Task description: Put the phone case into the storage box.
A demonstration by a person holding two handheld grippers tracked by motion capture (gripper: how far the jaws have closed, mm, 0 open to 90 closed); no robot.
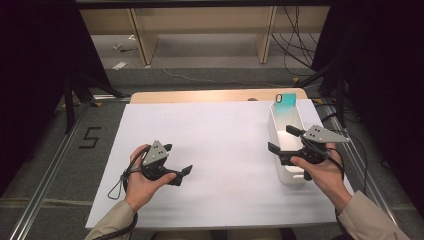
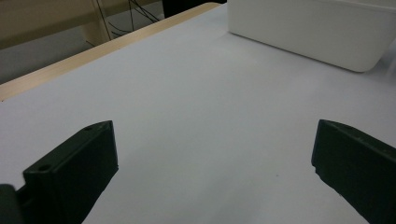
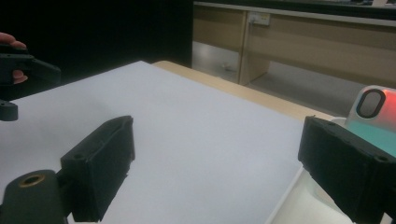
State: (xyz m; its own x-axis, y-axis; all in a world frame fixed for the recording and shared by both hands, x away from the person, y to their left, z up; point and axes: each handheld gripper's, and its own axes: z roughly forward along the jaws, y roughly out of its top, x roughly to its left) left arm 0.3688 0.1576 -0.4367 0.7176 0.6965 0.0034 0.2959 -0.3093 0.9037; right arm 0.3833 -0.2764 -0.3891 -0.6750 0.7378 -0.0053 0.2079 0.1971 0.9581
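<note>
A teal phone case [image 1: 285,104] with an oval camera cut-out stands upright against the far end of a long white bin [image 1: 292,176] on the table's right side. My right gripper [image 1: 283,139] hovers over the bin's near half, jaws open and nothing between them. In the right gripper view the case [image 3: 373,112] rises just past the right jaw, its top tinted red, and my right gripper [image 3: 215,130] has nothing between its jaws. My left gripper [image 1: 178,159] is held low over the white sheet [image 1: 220,135] at the front left, also open and holding nothing. In its own view my left gripper [image 2: 215,135] frames bare sheet, with the bin [image 2: 317,32] farther off.
The white sheet covers most of a wooden table [image 1: 215,95], whose bare edge shows along the back. Wooden shelf legs [image 1: 142,45] and loose cables [image 1: 295,45] stand on the floor behind. Metal rails [image 1: 50,170] run along both sides of the table.
</note>
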